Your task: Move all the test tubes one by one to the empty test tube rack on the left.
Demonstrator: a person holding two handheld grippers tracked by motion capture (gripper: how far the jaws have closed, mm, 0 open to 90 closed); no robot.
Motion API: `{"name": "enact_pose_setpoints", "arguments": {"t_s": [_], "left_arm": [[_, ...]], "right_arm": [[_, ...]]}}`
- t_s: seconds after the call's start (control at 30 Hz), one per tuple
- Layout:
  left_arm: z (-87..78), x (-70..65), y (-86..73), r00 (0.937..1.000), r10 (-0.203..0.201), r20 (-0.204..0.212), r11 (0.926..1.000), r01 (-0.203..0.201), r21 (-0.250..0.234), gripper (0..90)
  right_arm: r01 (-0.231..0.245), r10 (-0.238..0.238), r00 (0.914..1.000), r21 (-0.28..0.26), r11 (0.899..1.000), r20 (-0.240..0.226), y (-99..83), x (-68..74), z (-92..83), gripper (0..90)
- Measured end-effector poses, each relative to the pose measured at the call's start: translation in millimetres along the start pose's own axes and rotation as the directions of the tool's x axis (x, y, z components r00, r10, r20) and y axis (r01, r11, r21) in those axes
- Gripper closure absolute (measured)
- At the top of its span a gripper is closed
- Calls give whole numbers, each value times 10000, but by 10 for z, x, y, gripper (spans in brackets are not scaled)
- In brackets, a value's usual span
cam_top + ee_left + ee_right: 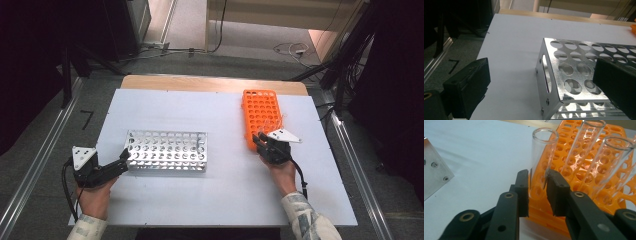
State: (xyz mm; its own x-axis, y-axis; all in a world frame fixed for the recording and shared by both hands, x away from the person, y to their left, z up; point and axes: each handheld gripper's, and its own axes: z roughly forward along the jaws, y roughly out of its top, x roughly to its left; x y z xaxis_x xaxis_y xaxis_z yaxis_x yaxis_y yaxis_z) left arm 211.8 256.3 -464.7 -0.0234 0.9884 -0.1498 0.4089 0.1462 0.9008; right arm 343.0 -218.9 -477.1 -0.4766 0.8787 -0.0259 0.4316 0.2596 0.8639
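An orange tube rack (261, 112) lies on the right of the white table (225, 190), with several clear glass test tubes standing in its near end. My right gripper (261, 141) is at that near end. In the right gripper view its pads (555, 192) press on the lower part of the nearest test tube (540, 157), which stands in the orange rack (584, 162). An empty metal rack (167, 150) sits left of centre. My left gripper (123, 160) is open at its left end. One jaw hangs over the metal rack's (579, 72) top and the other stands apart on the table side.
Two more test tubes (586, 145) (614, 157) lean in the orange rack just behind the held one. A wooden strip (215, 82) runs along the table's far edge. Metal rails (35, 170) flank the table, and cables lie on the floor beyond.
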Motion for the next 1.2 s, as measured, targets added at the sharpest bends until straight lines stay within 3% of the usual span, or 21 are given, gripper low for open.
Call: {"name": "enact_pose_setpoints", "arguments": {"t_s": [0.3,0.53,0.7,1.07,1.2], "left_arm": [[-5,3,2,10000,-33,22,10000,33,10,12],[-32,-33,18,9997,-18,260,10000,19,-42,21],[-68,-59,42,9987,37,508,10000,-34,-69,33],[-137,-288,70,9889,518,1390,9987,-508,-110,47],[-174,-415,76,9818,722,1755,9974,-701,-184,53]], "right_arm": [[22,-20,9999,-173,9998,106,31,10,-23,729],[68,-44,9996,-887,9960,271,130,25,-169,732],[8,12,9998,-1061,9944,194,170,47,-239,734],[267,-336,9970,-970,9949,-693,213,221,-395,735],[514,-627,9892,-873,9949,-1324,204,367,-457,735]]}}
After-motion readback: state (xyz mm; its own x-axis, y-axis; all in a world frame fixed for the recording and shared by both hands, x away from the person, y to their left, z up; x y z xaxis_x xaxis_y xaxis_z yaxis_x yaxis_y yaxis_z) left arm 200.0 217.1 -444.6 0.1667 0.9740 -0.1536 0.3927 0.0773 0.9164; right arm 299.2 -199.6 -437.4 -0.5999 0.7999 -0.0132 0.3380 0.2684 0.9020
